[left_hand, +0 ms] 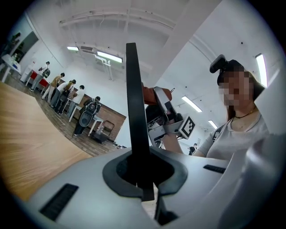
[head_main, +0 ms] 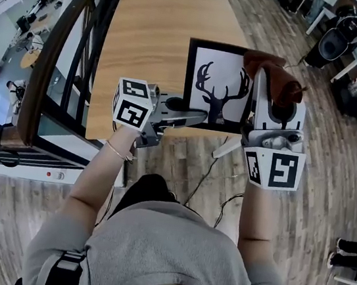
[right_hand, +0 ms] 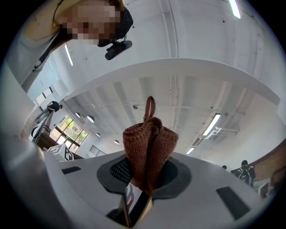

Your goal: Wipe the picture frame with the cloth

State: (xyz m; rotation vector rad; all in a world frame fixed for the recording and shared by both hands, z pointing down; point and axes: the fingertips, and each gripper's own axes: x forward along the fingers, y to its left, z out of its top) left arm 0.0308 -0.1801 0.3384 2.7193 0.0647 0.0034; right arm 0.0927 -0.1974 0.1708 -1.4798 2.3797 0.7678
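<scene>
The left gripper (head_main: 192, 116) is clenched on an edge of the deer picture frame (head_main: 217, 84), over the wooden table's (head_main: 148, 34) near side. The right gripper (right_hand: 144, 181) pinches the brown knitted cloth (right_hand: 149, 147) by the frame's right edge.

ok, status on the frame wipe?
Left gripper shut on picture frame edge. Right gripper shut on brown cloth, by frame's right side; contact unclear. Nothing in the way.

you're in a big open-plan workspace, a lab or office hall by the look of it; wood-plank floor (head_main: 335, 162), high white ceiling (right_hand: 201, 36) with strip lights (left_hand: 109, 57); a dark railing (head_main: 80, 44) overlooks a lower level (head_main: 13, 47); other people (left_hand: 67, 89) stand grouped beyond your wooden table (head_main: 154, 35)
</scene>
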